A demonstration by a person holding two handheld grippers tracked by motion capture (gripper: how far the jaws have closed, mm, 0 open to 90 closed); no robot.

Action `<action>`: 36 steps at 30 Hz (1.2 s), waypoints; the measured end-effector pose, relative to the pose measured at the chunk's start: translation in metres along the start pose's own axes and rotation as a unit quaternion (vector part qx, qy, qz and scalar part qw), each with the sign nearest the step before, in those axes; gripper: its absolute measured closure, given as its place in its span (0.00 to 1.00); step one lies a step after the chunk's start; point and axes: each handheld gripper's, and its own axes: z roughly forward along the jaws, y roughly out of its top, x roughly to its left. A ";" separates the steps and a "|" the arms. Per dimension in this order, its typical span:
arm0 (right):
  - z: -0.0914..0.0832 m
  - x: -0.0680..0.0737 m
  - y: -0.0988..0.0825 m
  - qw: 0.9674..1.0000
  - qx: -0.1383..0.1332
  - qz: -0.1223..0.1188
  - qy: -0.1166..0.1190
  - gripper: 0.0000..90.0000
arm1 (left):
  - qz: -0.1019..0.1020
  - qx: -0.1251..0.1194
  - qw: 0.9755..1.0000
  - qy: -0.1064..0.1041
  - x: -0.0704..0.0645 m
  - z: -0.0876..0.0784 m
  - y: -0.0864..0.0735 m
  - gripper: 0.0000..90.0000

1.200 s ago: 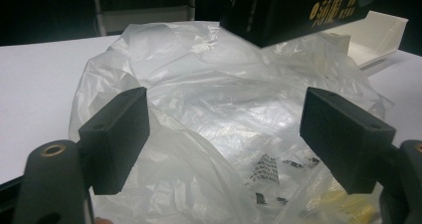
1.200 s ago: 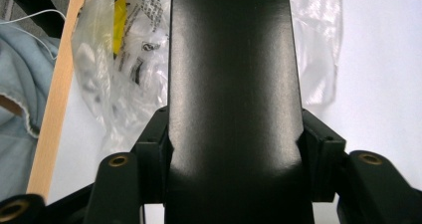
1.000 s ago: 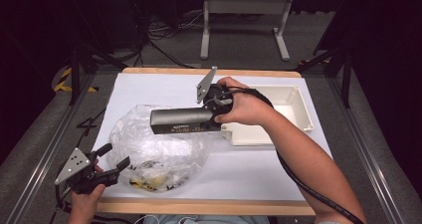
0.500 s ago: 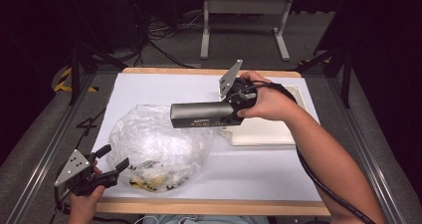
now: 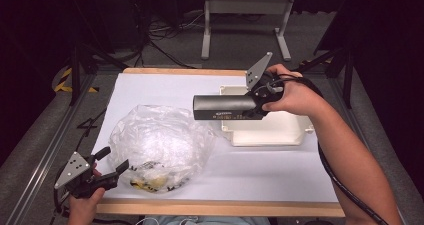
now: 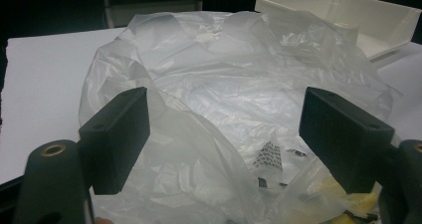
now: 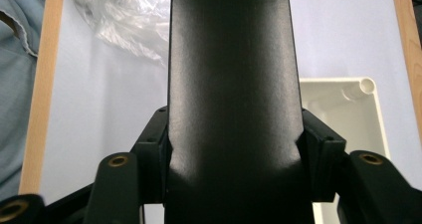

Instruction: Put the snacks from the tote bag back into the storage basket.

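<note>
The right tool (image 5: 250,107) is clamped on a long black box (image 5: 225,107), its 2 jaws pressing the box's flanks at one end, as the right gripper view shows with the box (image 7: 231,84) rising straight up between them. In the high view the box is held level in the air, above the middle of the desk (image 5: 280,170), with its free end pointing toward the left edge and its held end over the near left corner of the white tray (image 5: 280,135). A line of small print runs along the box's near side, too small to read. The person's right hand (image 5: 292,95) wraps the tool's body, and the grey plate on top tilts up toward the far edge.

The white tray lies on the desk toward the right edge, open side up, with low walls.

A crumpled clear plastic bag (image 5: 160,145) sits on the desk near the front left corner, well apart from the box. Something yellow with black print shows through the bag at its near side.

The left tool (image 5: 112,167) rests at the front left corner, held by the left hand (image 5: 82,210), its jaws standing wide apart and gripping nothing. In the left gripper view the bag (image 6: 224,99) lies just beyond and between the 2 spread jaws, with the tray (image 6: 348,20) behind it
</note>
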 end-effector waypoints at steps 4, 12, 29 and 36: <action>-0.005 -0.003 -0.009 1.000 0.004 0.008 -0.002 0.48 | 0.000 -0.002 1.000 0.001 0.000 0.001 0.000 0.23; -0.016 -0.008 -0.025 1.000 0.019 0.007 -0.019 0.48 | 0.001 0.002 1.000 -0.002 0.000 0.003 0.000 0.23; -0.026 -0.021 -0.057 0.999 0.030 0.027 -0.025 0.48 | 0.000 -0.001 1.000 0.003 0.000 0.002 0.000 0.23; -0.029 -0.025 -0.069 0.998 0.041 0.028 -0.026 0.48 | 0.001 0.001 1.000 0.009 -0.001 -0.001 -0.001 0.23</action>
